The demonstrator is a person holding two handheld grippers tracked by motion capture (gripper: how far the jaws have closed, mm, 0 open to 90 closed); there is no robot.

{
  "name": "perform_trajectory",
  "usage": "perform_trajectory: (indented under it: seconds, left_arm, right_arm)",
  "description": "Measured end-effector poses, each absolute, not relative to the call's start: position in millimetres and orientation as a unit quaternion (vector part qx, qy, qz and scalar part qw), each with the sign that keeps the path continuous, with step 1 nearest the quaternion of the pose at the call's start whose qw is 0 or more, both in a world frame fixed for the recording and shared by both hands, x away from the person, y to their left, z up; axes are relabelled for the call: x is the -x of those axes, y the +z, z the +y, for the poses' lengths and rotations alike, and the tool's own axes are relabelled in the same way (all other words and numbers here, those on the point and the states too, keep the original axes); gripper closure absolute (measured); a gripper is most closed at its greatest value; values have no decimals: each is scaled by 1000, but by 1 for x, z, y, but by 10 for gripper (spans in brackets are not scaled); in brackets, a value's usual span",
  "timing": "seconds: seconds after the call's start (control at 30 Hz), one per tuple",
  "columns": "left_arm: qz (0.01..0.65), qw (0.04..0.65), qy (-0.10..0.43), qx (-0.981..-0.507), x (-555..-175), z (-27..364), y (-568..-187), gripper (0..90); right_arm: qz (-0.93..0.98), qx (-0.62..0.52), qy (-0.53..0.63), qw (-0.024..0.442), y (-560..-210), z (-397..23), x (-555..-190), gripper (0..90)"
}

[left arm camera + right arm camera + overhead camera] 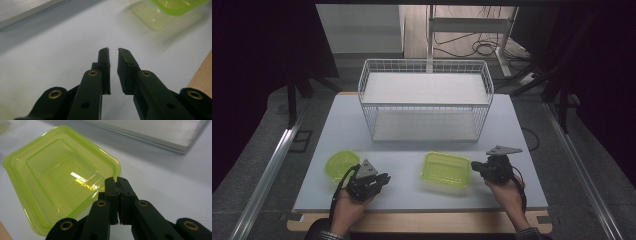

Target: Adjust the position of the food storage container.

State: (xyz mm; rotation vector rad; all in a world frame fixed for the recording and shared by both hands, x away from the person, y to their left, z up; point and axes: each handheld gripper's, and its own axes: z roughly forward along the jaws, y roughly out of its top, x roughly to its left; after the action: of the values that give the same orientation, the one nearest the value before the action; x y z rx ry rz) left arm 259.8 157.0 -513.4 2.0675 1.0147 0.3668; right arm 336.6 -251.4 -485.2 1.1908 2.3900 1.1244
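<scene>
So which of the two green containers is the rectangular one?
The rectangular green container lies by the right tongs, in front of the wire basket; the round green container sits by the left tongs.

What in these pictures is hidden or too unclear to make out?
- High view: the round yellow-green plastic bowl has its near edge hidden behind the left hand-held gripper.
- Left gripper view: the rectangular yellow-green plastic container is blurred and cut off by the top edge.

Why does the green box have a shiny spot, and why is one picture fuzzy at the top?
Right gripper view: a lamp's glare glints on the box, just above the fingers. Left gripper view: the fingers look sharp, the box behind is out of focus. High view: the table is bright, the room around it dark.
</scene>
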Motion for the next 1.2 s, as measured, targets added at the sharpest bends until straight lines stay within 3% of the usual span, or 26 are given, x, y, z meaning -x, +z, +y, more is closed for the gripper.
perform_trajectory:
  seconds: [0.63, 0.83, 1.03, 1.13, 1.2]
  left_arm:
    - [407, 388, 145, -814, -258, 162, -514, 786]
    - [405, 384, 151, -816, -256, 162, -513, 770]
    - [413, 388, 170, -806, -253, 166, -511, 626]
    - [417, 397, 170, -800, -251, 167, -511, 495]
    - [416, 396, 174, -800, -251, 168, -511, 459]
  right_arm:
    - [837, -365, 397, 94, -492, -188, -360, 869]
    - [840, -351, 402, 99, -490, -187, -356, 849]
    - [836, -336, 416, 124, -477, -201, -339, 714]
    - [834, -330, 421, 139, -473, -210, -327, 565]
    - [834, -328, 420, 143, -473, -211, -326, 525]
